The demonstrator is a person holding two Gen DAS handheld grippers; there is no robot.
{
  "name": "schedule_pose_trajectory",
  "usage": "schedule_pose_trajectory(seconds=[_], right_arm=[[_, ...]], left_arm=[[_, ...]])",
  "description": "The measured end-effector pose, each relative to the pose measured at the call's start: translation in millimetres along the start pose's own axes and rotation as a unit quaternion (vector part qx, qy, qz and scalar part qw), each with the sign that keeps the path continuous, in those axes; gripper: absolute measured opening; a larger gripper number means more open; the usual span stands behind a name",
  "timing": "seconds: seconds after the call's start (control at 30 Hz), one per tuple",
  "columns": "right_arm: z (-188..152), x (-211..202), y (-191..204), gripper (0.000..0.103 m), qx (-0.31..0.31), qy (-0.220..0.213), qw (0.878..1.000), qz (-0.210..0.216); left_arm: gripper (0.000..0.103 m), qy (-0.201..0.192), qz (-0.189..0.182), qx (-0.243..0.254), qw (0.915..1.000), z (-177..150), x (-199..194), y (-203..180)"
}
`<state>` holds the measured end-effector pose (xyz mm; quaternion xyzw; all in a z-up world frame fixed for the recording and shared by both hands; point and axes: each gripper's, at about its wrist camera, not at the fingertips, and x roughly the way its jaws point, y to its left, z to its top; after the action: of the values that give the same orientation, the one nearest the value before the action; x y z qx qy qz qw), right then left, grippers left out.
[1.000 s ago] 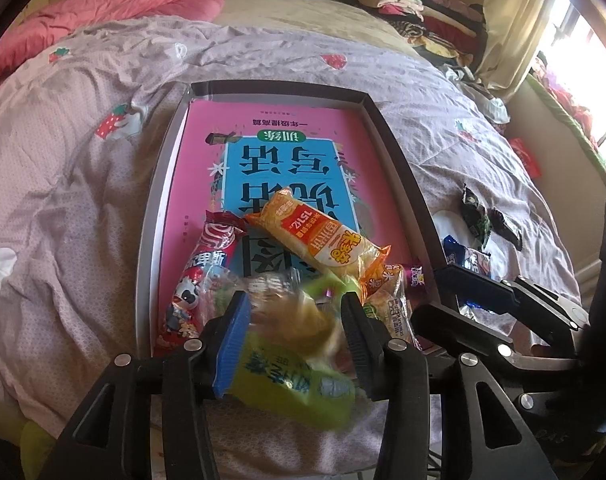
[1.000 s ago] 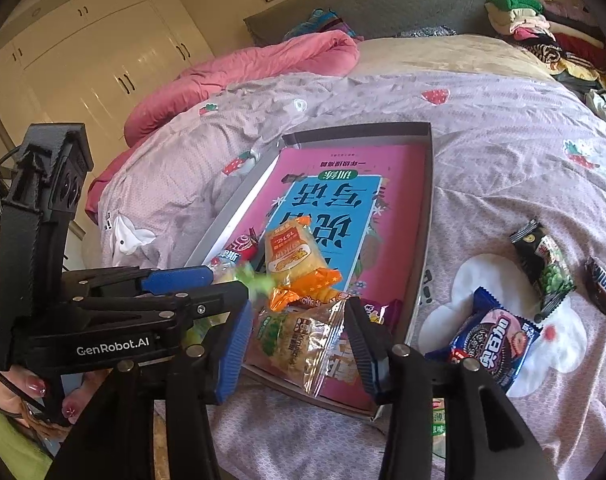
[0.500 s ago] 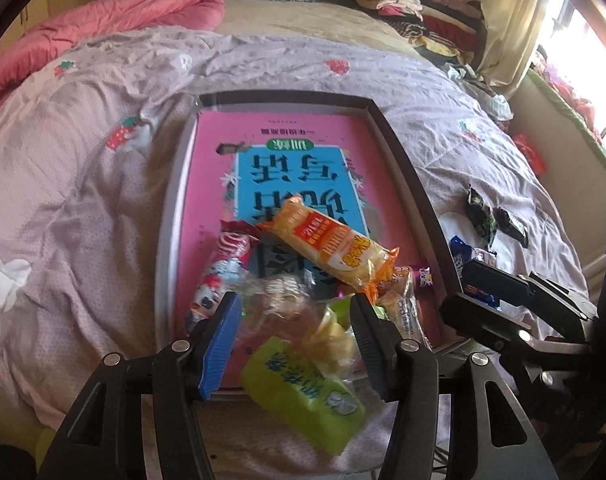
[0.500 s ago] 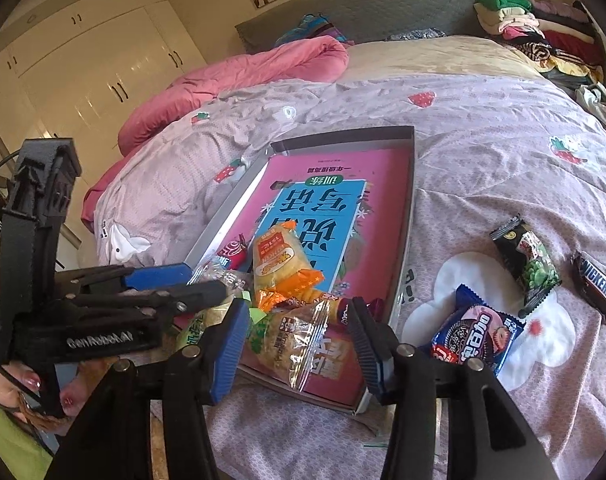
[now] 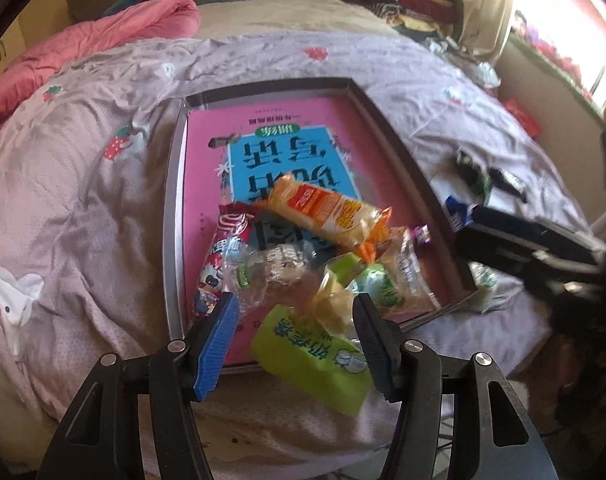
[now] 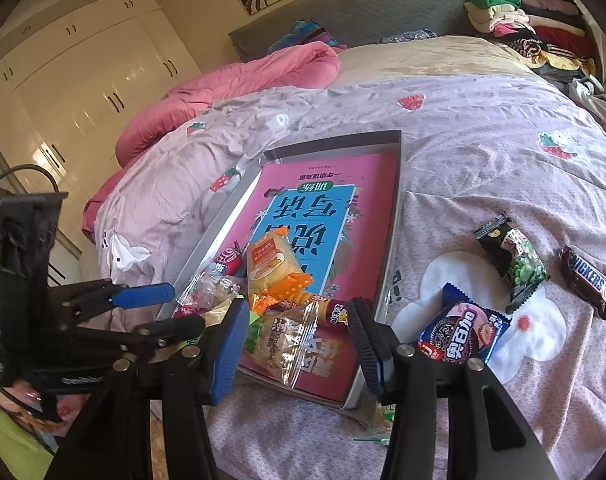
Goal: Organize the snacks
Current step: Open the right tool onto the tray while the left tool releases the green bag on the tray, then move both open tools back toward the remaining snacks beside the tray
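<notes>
At the bottom of the left wrist view, the left gripper (image 5: 295, 334) has its fingers spread with nothing pinched; a lime-green packet (image 5: 315, 360) lies between them, overhanging the near rim of the grey tray (image 5: 174, 216). In the right wrist view, the right gripper (image 6: 299, 342) is also spread and empty, with a clear bag of biscuits (image 6: 287, 340) showing between its fingers. Just beyond, in the tray's near end, snacks lie heaped on a pink book (image 5: 271, 140): a red packet (image 5: 223, 252) at centre left and an orange packet (image 5: 327, 212) across the pile. Right of the tray, on the lilac bedspread (image 6: 483, 128), lie a blue cookie packet (image 6: 463, 332), a black-and-green packet (image 6: 515, 260) and a chocolate bar (image 6: 587, 280). A pink quilt (image 6: 239, 84) lies at the upper left.
</notes>
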<state>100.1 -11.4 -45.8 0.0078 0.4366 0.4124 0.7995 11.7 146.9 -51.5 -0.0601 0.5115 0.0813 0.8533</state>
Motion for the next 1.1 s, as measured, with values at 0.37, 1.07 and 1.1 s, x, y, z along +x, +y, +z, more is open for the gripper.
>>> schedule_pose_trajectory(seconds=[0.37,1.07,1.1], right_arm=[[1.1,-5.7,-5.0,0.051,0.006,-0.008,1.0,-0.003],[4.4,-22.1,-10.5,0.064,0.003,-0.037,0.999,-0.028],[4.6,-23.1,-10.8,0.064,0.003,-0.039,0.999,-0.029]], left_arm=[[0.061,0.005,0.045,-0.004,0.999,-1.4,13.6,6.3],[0.075,-0.043,-0.019,-0.046,0.9978,11.6,-19.9,2.8],[0.076,-0.045,-0.021,-0.049,0.9976,12.0,-21.3,2.6]])
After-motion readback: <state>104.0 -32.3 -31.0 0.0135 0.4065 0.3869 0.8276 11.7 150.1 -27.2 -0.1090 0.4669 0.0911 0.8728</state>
